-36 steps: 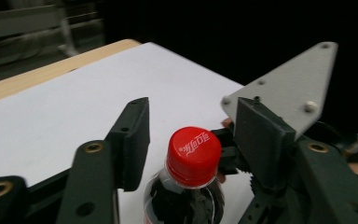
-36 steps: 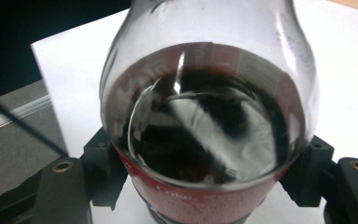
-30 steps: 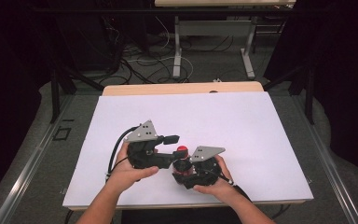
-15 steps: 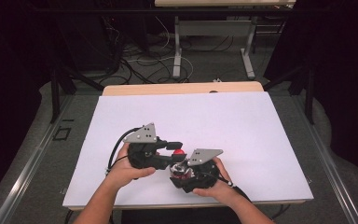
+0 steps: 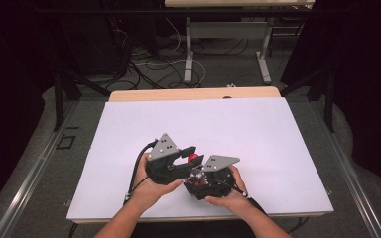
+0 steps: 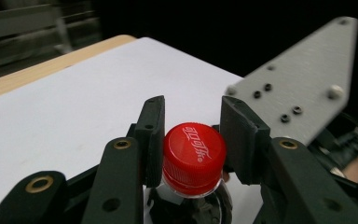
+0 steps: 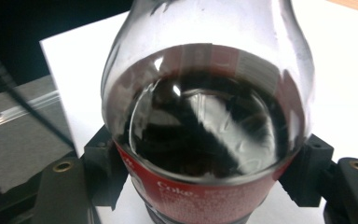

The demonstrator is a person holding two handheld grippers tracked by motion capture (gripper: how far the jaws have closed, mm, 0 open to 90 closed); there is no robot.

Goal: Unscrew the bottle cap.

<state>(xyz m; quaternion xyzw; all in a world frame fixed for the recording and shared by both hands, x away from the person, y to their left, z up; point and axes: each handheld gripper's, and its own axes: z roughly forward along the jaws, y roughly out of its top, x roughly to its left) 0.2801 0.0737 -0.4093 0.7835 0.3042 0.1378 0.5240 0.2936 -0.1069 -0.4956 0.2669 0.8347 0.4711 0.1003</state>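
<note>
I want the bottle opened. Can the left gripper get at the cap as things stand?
Probably yes: the left gripper already has its jaws on either side of the red cap, nothing between them, while the right gripper clamps the bottle.

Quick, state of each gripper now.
Left gripper: shut on the red plastic screw cap.
Right gripper: shut on the clear plastic cola bottle, at its red label.
</note>
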